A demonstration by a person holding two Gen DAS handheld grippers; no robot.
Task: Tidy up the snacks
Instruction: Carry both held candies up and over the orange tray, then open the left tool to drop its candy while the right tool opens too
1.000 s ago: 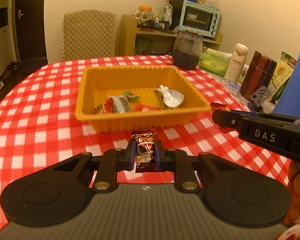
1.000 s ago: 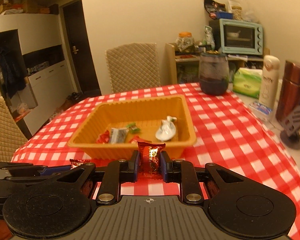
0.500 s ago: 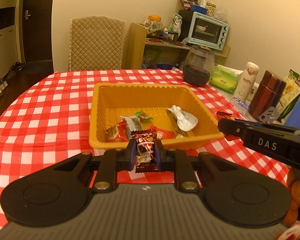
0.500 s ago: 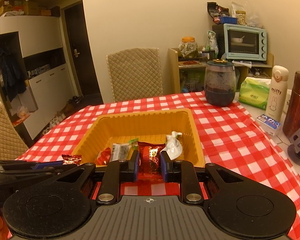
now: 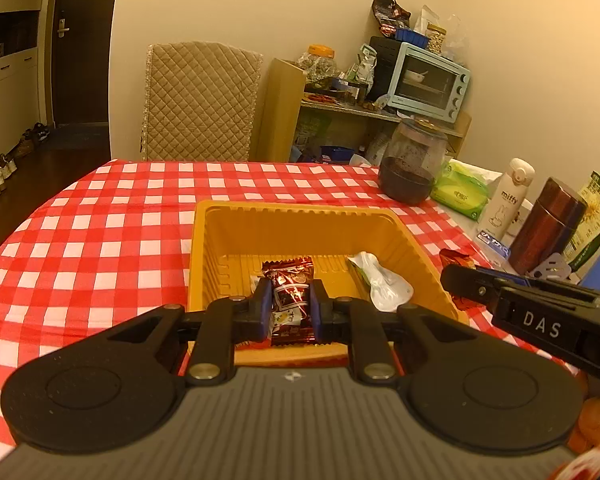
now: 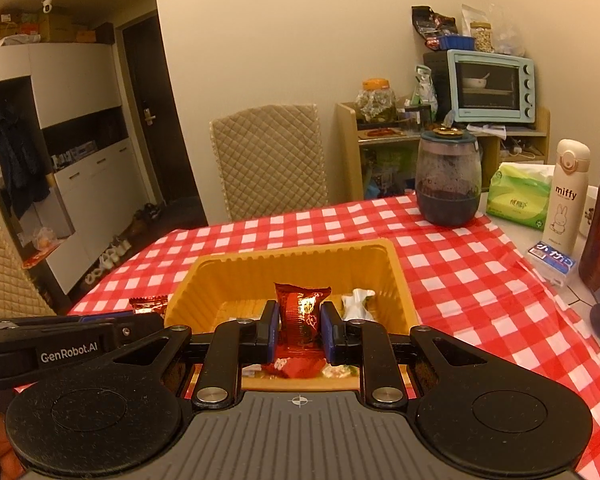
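Note:
An orange tray (image 5: 300, 216) stands on the red checked tablecloth, also in the right wrist view (image 6: 292, 268). My left gripper (image 5: 290, 306) is shut on a dark brown snack packet (image 5: 290, 300), held over the tray's near edge. My right gripper (image 6: 300, 326) is shut on a red snack packet (image 6: 302, 316), also over the tray's near edge. A white-silver packet (image 5: 384, 286) and other wrapped snacks lie inside the tray, partly hidden behind the fingers. Each gripper shows at the edge of the other's view.
A dark glass jar (image 6: 448, 180), green tissue pack (image 6: 518, 194), white miffy bottle (image 6: 566, 196) and brown flask (image 5: 546, 224) stand along the table's right side. A quilted chair (image 5: 200, 100) is behind the table. A shelf with a toaster oven (image 6: 490, 86) stands at the back.
Both grippers, still holding their packets, have risen and moved forward from in front of the tray to over its near edge.

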